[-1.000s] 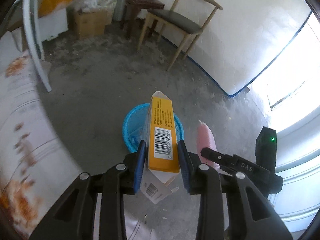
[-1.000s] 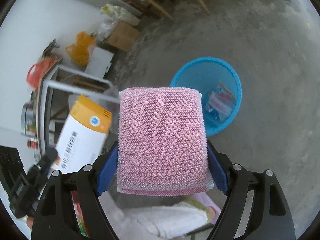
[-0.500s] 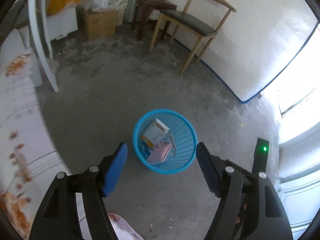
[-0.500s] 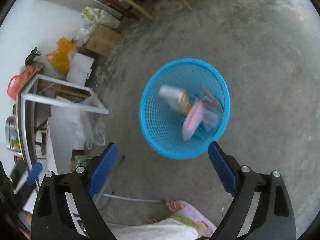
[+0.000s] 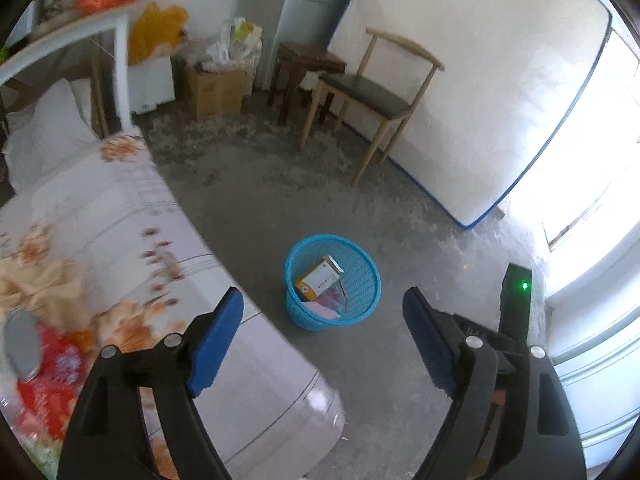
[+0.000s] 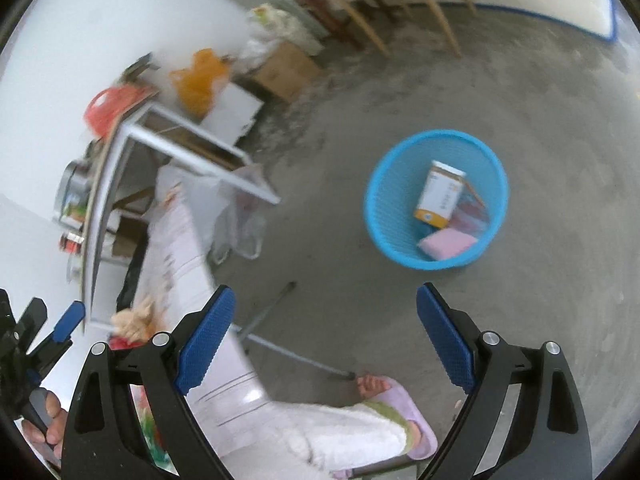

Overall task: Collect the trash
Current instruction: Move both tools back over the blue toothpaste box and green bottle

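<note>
Both grippers empty right now. Left gripper spread wide with nothing between the blue pads, jaws just been opening further, pointed down at the grey concrete floor. Right gripper also gaping wide, nothing in it either, jaws just been opening too. Trash all sitting in the blue mesh basket on the floor, out ahead of both grippers and well apart from them: orange-and-white box leaning tilted against the inside, pink sponge lying at the bottom just beside it, plus some clear wrapper stuff behind, too blurry to name. Same basket from the left wrist view with the box on top of the pile. Floral-print tablecloth filling the left side, wooden chair and cardboard box back by the wall. Down low in the right wrist view, a foot in a lilac slipper and a fluffy white trouser leg.
</note>
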Tool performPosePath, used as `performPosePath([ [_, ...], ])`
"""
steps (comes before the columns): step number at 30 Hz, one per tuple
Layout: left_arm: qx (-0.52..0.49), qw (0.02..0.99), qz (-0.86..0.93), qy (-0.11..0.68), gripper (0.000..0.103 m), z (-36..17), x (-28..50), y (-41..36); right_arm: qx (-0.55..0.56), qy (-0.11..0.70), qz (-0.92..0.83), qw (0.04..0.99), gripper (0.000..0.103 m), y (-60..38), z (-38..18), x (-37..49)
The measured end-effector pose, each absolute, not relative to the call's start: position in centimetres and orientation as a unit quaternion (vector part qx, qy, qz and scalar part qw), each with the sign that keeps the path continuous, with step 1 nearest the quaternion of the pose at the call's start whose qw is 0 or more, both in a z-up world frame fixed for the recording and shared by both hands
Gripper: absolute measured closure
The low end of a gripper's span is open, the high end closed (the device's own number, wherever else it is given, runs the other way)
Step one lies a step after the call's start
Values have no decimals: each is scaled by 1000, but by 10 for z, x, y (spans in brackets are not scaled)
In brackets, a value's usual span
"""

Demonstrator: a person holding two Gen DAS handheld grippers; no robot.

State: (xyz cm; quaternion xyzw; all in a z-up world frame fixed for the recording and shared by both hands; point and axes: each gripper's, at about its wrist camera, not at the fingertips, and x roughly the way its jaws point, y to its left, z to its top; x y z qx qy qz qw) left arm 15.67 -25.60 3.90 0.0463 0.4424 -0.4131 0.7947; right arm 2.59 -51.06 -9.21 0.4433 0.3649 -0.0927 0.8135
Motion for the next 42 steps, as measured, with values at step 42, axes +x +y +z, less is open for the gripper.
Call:
performPosePath([
  [42,-114,894,-108,420,19,-28,125,155,220,552,255,763,15,-114,-40,175],
])
